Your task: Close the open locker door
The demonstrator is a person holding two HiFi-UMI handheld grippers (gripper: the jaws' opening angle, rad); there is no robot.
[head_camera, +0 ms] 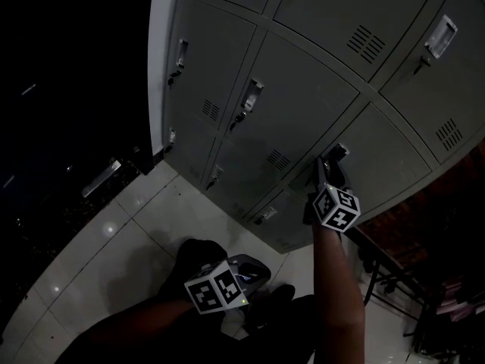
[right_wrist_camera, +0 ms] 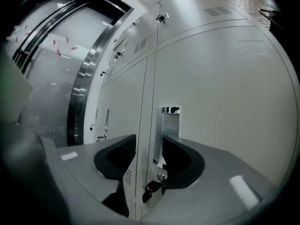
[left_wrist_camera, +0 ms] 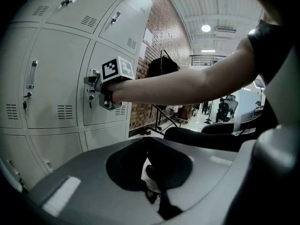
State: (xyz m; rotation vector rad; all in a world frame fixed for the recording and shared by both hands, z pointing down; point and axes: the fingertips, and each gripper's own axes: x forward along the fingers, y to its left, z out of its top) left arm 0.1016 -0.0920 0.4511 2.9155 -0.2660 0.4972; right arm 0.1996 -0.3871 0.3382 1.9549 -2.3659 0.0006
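Observation:
A bank of grey lockers (head_camera: 303, 89) fills the head view. My right gripper (head_camera: 333, 160) is held up against the chrome recessed handle (head_camera: 339, 152) of a lower locker door (head_camera: 386, 158). In the right gripper view its jaws (right_wrist_camera: 149, 142) stand open, straddling the seam beside the handle (right_wrist_camera: 170, 125), with the right pad in front of the handle and no pad pressing on it. The door (right_wrist_camera: 225, 93) looks flush with its neighbour. A small key lock (right_wrist_camera: 161, 176) sits below. My left gripper (head_camera: 254, 270) hangs low, away from the lockers, shut on nothing (left_wrist_camera: 149, 165).
Pale floor tiles (head_camera: 114, 233) run along the locker base. A dark metal rack (head_camera: 409, 279) stands to the right of the lockers, by a brick wall (left_wrist_camera: 154, 36). A steel-framed glass wall (right_wrist_camera: 84, 88) lies beyond the locker row. An office chair (left_wrist_camera: 225, 109) is far off.

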